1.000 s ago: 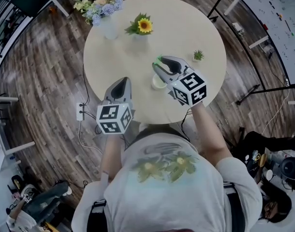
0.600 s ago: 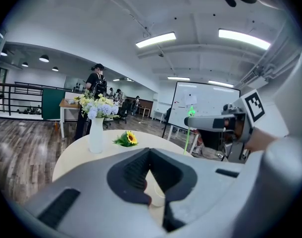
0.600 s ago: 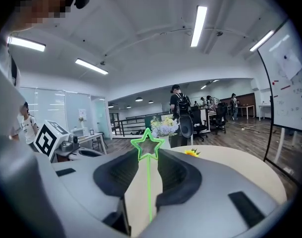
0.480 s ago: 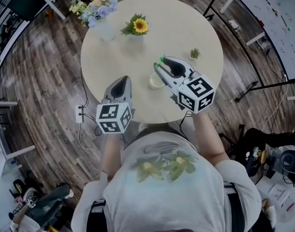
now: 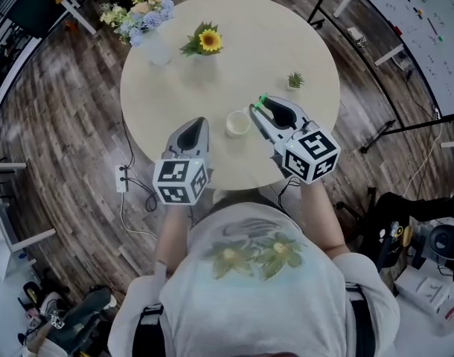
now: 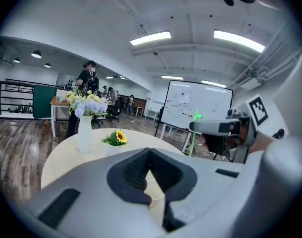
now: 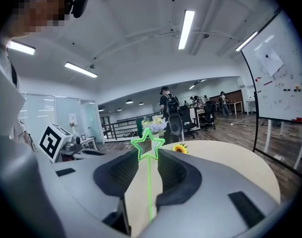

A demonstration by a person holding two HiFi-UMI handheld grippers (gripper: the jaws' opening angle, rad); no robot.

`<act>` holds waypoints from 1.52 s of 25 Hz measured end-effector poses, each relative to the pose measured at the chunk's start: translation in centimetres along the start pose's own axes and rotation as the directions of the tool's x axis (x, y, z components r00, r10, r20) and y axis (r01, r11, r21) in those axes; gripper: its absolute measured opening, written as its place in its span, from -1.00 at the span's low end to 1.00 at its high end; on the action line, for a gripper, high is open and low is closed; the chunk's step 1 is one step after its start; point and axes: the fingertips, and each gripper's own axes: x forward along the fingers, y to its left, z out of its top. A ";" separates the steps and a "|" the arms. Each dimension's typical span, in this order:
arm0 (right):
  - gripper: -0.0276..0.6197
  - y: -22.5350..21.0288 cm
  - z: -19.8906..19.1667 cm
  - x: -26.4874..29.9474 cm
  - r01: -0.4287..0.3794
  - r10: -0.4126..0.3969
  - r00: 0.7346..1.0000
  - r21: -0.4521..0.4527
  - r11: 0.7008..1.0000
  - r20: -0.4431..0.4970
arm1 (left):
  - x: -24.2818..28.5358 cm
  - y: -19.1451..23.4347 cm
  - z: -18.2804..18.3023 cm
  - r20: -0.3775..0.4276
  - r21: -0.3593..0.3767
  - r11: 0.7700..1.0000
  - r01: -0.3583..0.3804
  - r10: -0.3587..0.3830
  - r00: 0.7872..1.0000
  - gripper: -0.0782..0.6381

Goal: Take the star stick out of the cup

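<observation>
A small pale cup (image 5: 237,123) stands on the round table (image 5: 309,43) near its front edge. My right gripper (image 5: 260,108) is just to the right of the cup and is shut on the green star stick (image 5: 263,98). The right gripper view shows the star (image 7: 148,145) standing up above the right gripper (image 7: 148,156), with the thin stick running down between the jaws. The stick is out of the cup. My left gripper (image 5: 195,126) is left of the cup with its jaws shut and empty. From the left gripper (image 6: 150,151), the star stick (image 6: 196,116) shows at the right.
A sunflower vase (image 5: 205,42) and a bouquet in a white vase (image 5: 144,17) stand at the table's far left. A small green plant (image 5: 295,80) sits beyond the right gripper. A power strip (image 5: 123,175) lies on the wood floor, and whiteboard stand legs (image 5: 376,136) are to the right.
My right gripper has moved from over the cup to its right, carrying the star stick with it; the cup's mouth now shows uncovered. The left gripper has edged toward the cup.
</observation>
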 end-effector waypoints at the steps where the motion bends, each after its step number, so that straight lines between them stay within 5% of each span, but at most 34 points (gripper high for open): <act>1: -0.51 -0.2 -0.2 -0.2 0.008 -0.008 1.000 0.006 1.000 -0.001 | 0.1 -0.2 0.0 -0.001 0.002 1.000 0.006 -0.006 1.000 -0.77; 38: -0.51 -2.3 -6.8 -3.1 0.130 -0.122 0.987 0.066 0.989 -0.107 | 3.0 -4.6 0.0 -0.036 0.034 0.990 0.134 -0.133 0.991 -0.77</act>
